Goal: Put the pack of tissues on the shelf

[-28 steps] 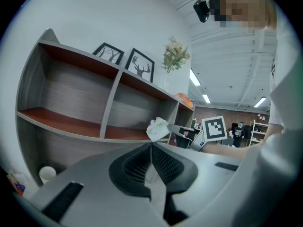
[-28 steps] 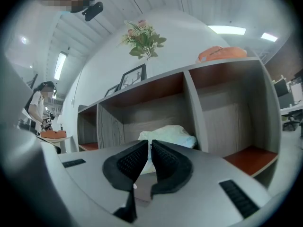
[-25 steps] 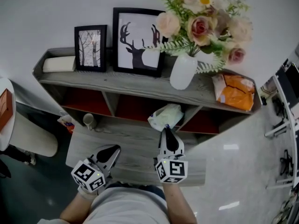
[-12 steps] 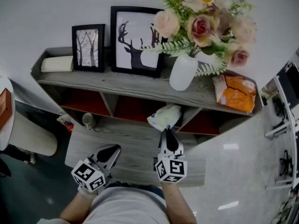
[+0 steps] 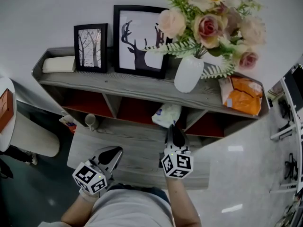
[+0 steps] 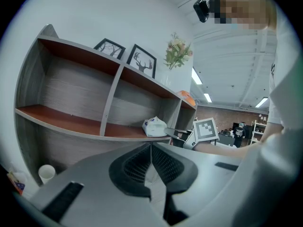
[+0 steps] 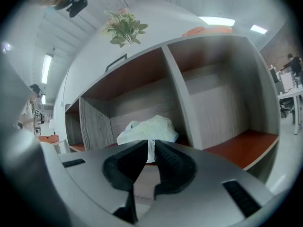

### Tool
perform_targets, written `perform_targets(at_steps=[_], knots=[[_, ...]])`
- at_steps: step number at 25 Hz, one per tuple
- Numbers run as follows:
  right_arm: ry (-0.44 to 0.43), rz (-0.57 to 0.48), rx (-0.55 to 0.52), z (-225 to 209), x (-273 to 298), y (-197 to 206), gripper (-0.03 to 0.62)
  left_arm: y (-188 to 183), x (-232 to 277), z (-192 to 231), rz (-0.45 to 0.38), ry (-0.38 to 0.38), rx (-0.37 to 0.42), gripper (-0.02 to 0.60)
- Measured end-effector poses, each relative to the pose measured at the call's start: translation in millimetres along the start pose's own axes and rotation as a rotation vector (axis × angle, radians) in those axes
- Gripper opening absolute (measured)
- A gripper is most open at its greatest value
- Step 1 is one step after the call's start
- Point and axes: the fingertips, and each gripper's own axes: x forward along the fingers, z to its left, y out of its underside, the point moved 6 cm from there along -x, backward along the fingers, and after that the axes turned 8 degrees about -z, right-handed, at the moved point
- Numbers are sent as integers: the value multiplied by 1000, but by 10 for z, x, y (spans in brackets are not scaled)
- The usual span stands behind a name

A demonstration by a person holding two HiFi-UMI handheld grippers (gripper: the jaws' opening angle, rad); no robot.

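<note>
Right gripper view alone shows right tongs (image 7: 151, 144) seemingly pinching the pack of tissues (image 7: 150, 126); left tongs (image 6: 151, 148) clenched.

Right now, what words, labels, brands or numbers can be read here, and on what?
No text can be read.
Blue print on the pack of tissues: too small to read.
Print on the orange packet: too blurred.
The marker cube: square pattern only, no letters.

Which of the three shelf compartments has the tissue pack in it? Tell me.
The middle compartment: the tissue pack sits at its right end, by the divider, gripped by the right claw. The left compartment and right compartment show nothing inside.
</note>
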Motion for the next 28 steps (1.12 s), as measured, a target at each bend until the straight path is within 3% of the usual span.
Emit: perform_targets(at_steps=[8,12,28], knots=[[5,-2,1,10,-19,-10,38,-2,4,18,11,-5,-4,21],[-10,0,9,17,-22,-17,121,4,5,5,9,2,-7,21],[-72,-60,12,233,-371,-329,123,-35,194,-133,2,81,-2,21]])
